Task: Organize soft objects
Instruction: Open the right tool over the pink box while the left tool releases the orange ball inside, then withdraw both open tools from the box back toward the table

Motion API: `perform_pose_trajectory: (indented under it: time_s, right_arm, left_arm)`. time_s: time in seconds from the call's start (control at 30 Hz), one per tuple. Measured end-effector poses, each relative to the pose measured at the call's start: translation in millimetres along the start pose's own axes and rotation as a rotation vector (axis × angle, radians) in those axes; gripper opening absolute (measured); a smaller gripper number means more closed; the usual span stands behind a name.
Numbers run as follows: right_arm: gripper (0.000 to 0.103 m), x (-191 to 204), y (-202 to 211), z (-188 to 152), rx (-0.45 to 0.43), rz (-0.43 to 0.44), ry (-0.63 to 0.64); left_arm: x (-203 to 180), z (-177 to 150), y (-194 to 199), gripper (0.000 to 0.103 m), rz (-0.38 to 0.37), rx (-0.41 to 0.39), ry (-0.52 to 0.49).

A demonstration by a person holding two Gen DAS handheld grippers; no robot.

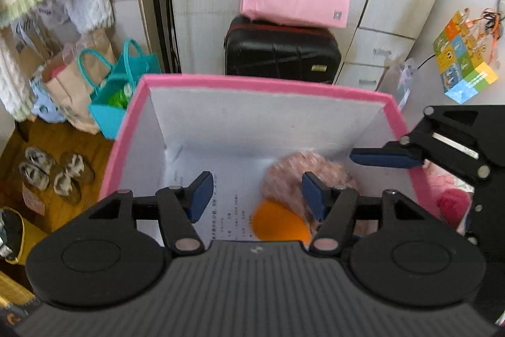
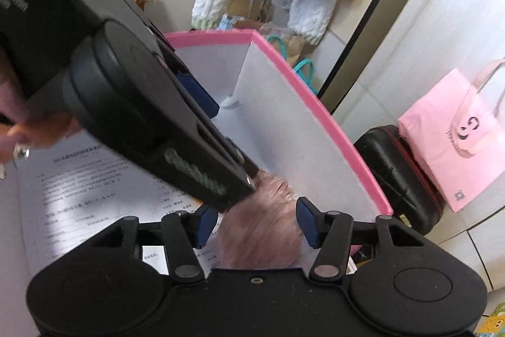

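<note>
Both tools hang over the pink-rimmed box (image 1: 262, 84), jaws parted and gripping nothing. The left tool (image 1: 255, 195) and right tool (image 2: 257, 221) point down at the pink plush (image 2: 262, 239), lying at the box's right wall on printed paper (image 2: 94, 188).

fuzzy pink plush toy (image 2: 262, 229), felt-rimmed box (image 1: 252, 83)

Wooden floor (image 1: 47, 144) bears slippers (image 1: 55, 174), bags (image 1: 91, 90).
</note>
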State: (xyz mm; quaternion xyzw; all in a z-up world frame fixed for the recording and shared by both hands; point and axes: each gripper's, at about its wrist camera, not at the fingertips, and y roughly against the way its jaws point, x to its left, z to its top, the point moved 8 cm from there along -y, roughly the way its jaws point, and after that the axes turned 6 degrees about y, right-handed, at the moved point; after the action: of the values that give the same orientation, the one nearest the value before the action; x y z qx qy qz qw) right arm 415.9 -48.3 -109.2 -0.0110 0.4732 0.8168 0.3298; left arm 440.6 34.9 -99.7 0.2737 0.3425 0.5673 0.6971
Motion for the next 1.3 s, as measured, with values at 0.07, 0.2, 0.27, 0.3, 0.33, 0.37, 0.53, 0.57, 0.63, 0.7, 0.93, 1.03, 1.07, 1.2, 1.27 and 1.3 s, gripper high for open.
perform_pose_trajectory:
  time_s: [0.07,0.2,0.27,0.3,0.33,0.37,0.53,0.57,0.63,0.7,0.93,1.03,1.07,1.2,1.27,1.3]
  right_arm:
    - [0.063,3,19,2,-0.044,0.001,-0.021]
    - [0.064,2,70,-3,-0.132,0.008,-0.115]
    - [0.065,4,95,-6,-0.165,0.012,-0.168]
    - [0.065,6,109,-10,-0.184,0.014,-0.200]
    - [0.066,7,120,-13,-0.196,0.016,-0.230]
    - [0.066,8,130,-17,-0.202,0.019,-0.261]
    - [0.069,24,172,-35,-0.229,0.029,-0.367]
    - [0.070,27,178,-38,-0.234,0.025,-0.374]
    - [0.071,38,195,-47,-0.245,0.011,-0.384]
    - [0.073,46,210,-56,-0.249,0.003,-0.400]
    - [0.073,69,240,-98,-0.193,0.003,-0.498]
    - [0.073,83,252,-115,-0.188,0.000,-0.500]
    - [0.074,87,255,-120,-0.188,0.000,-0.498]
    - [0.075,104,270,-138,-0.180,-0.010,-0.495]
    - [0.077,111,278,-148,-0.178,-0.016,-0.487]
    - [0.079,116,281,-151,-0.179,-0.020,-0.481]
  left_arm:
    - [-1,0,18,0.063,-0.018,-0.020,-0.018]
    - [0,-3,60,0.065,-0.030,-0.086,-0.054]
    - [-1,-9,82,0.068,-0.035,-0.110,-0.087]
    - [-2,-13,92,0.069,-0.039,-0.115,-0.101]
    - [-2,-16,100,0.069,-0.039,-0.118,-0.117]
    - [-3,-20,109,0.069,-0.036,-0.123,-0.136]
    - [-13,-39,154,0.074,-0.071,-0.148,-0.183]
    - [-14,-44,162,0.074,-0.083,-0.153,-0.190]
    - [-21,-54,180,0.076,-0.114,-0.163,-0.208]
    - [-28,-67,196,0.077,-0.157,-0.158,-0.232]
    - [-45,-112,230,0.077,-0.265,-0.081,-0.264]
    - [-57,-130,237,0.077,-0.271,-0.073,-0.302]
    - [-62,-136,239,0.078,-0.272,-0.071,-0.320]
    - [-79,-158,248,0.079,-0.280,-0.061,-0.381]
    - [-91,-169,253,0.084,-0.293,-0.059,-0.414]
    - [-97,-174,254,0.086,-0.301,-0.063,-0.429]
